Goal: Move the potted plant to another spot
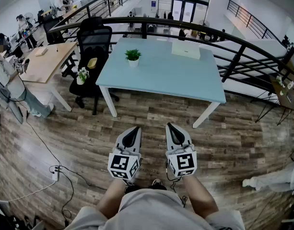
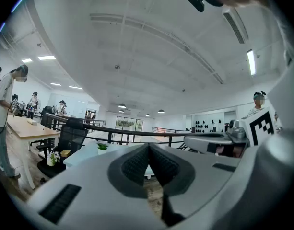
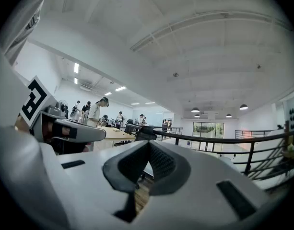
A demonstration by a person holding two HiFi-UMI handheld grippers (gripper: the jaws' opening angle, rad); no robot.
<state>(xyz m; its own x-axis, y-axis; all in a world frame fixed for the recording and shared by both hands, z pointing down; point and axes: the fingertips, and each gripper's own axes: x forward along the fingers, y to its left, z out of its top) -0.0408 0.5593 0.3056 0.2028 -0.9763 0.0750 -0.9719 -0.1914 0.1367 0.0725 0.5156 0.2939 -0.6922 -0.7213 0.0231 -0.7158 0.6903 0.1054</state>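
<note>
On the far left part of the table [image 1: 170,80] stands the plant [image 1: 133,57], a small green thing in a white pot, upright, with bare tabletop all round it and a white box [image 1: 186,50] well apart at the back edge. Nothing of the job looks done to me: the pot sits untouched and the person stands well back on the wooden floor, a good stretch of boards between them and the table's near edge.

Both tools are held out level in front of the body, side by side. The left gripper [image 1: 135,129] has its jaws pressed together with nothing between them, and its own view shows only floor and the distant table past the pads. The right gripper [image 1: 170,127] is the same, jaws together and empty.

So, as I judge it, everything remains: walking up, spreading one pair of jaws, taking the pot, carrying it, setting it down elsewhere.
</note>
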